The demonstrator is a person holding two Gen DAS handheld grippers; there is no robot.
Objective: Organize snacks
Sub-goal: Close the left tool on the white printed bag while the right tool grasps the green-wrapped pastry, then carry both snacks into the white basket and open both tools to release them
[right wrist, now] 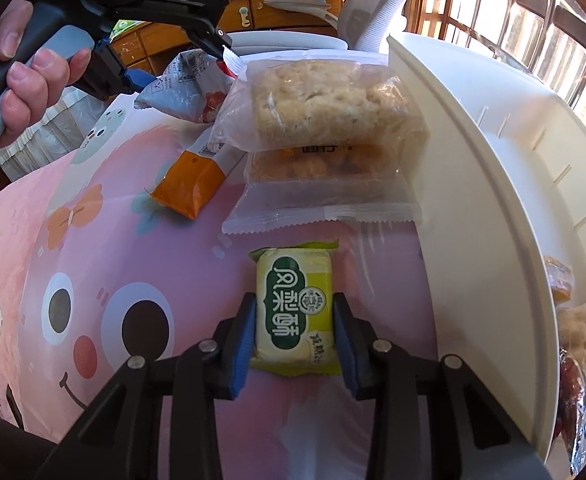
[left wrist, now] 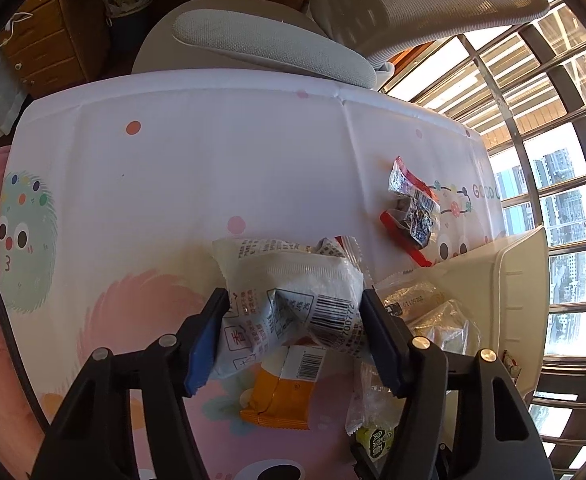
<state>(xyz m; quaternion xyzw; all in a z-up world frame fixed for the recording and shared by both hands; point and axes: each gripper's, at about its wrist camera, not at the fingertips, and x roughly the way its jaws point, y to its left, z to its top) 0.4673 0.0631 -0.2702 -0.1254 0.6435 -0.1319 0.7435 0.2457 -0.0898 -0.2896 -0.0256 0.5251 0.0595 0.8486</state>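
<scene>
- Snacks lie scattered on a cartoon-printed tablecloth [right wrist: 105, 240], beside a white bin [right wrist: 493, 184] that already holds several packets.
- Clear-wrapped crisp cakes [right wrist: 325, 100], two packs stacked, rest against the bin's outer wall.
- White printed packet [left wrist: 293, 300] sits between the left gripper [left wrist: 293, 320] pads, both touching its sides.
- Orange packet [right wrist: 191, 188] lies flat beside the cakes.
- Green-yellow pineapple cake [right wrist: 293, 312] lies flat on the cloth; the right gripper [right wrist: 295, 332] pads press its two sides.
</scene>
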